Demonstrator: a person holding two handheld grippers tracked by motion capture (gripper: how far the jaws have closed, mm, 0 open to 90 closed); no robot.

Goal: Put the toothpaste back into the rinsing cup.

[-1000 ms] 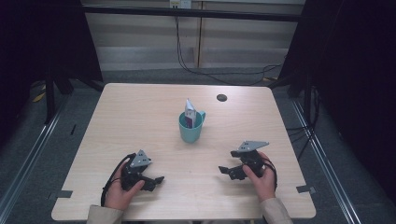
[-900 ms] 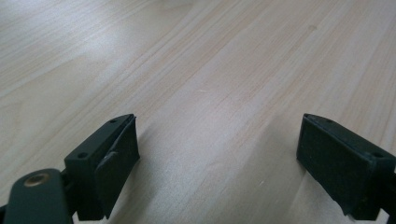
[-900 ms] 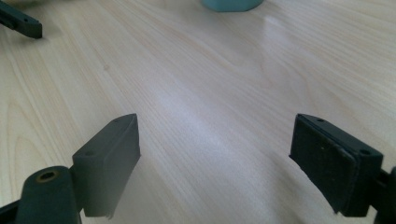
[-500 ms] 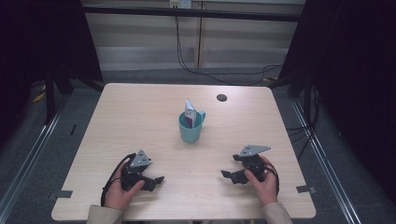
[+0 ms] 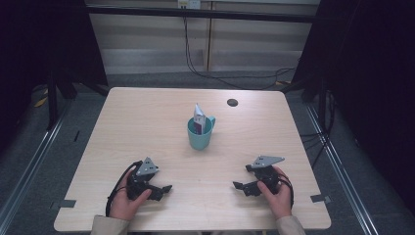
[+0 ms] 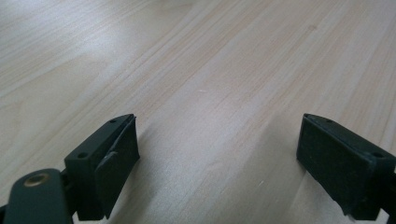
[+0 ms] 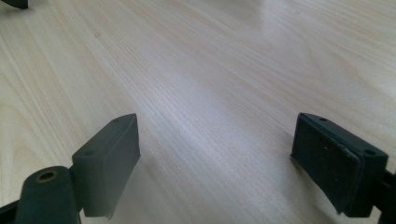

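Pale wooden table point(image 5: 147, 122) lay bare around a teal mug point(image 5: 199, 134) standing upright mid-table with a packet point(image 5: 198, 117) poking out. Both the left gripper point(image 5: 159, 190) and right gripper point(image 5: 243, 186) rested near the front edge, jaws spread wide and empty, the mug ahead and between them, about equally near.

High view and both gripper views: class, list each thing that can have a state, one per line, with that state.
Teal mug: upright on the table, a packet standing inside.
Packet: upright, sticking out above the rim.
Left gripper: open, holding nothing, low over the table.
Right gripper: open, holding nothing, low over the table.
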